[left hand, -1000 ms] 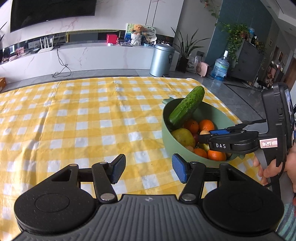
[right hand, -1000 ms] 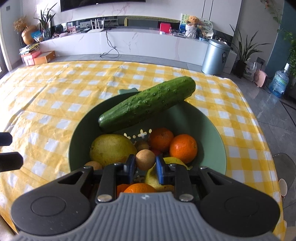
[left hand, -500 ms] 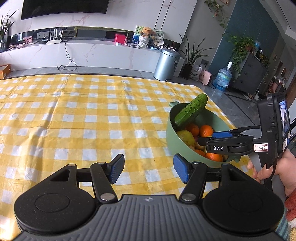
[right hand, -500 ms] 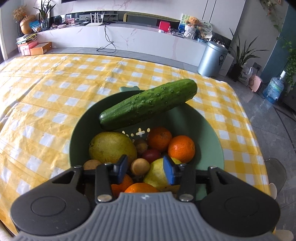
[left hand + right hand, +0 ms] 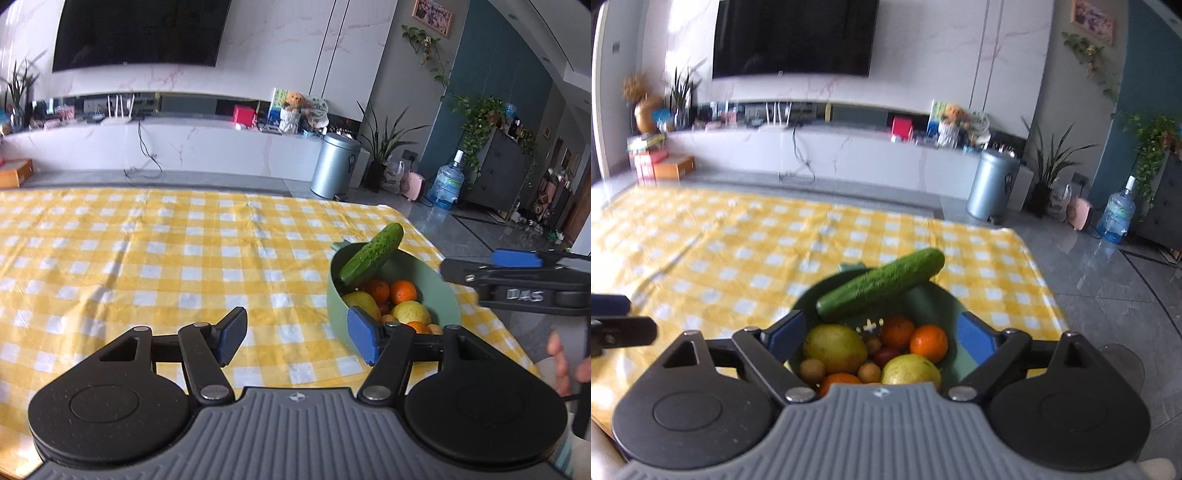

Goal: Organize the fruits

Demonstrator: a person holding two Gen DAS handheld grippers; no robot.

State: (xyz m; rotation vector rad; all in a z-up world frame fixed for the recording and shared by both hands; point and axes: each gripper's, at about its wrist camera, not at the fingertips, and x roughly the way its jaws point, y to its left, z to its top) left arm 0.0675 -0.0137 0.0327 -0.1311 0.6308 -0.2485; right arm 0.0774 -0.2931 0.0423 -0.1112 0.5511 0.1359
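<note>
My right gripper [image 5: 882,338] hangs above the near rim of the green bowl [image 5: 945,295], jaws spread wide and empty, so the whole heap of fruit shows between the two blue pads. The bowl sits at the near right part of the yellow checked tablecloth [image 5: 738,240], close to the table's right edge. The cucumber [image 5: 881,284] is what I judge the next pick turns on: it lies on top of everything, propped across the far side of the bowl, its long axis running from low at the near left up to the far right, where its tip pokes over the rim. It is straight ahead of my right gripper and just beyond the pads, and its axis runs nearer across than along my fingers, so a little wrist turn should square the jaws over its middle. Below it sit a yellow-green pear [image 5: 834,349], two oranges [image 5: 929,343], a lemon-coloured fruit [image 5: 910,371] and several small brown ones. My left gripper [image 5: 295,338] is also spread and empty, held low over bare cloth to the left of the bowl, its right pad overlapping the bowl's near wall in the left view; whether they touch I cannot tell. The right hand is nearer the cucumber.
</note>
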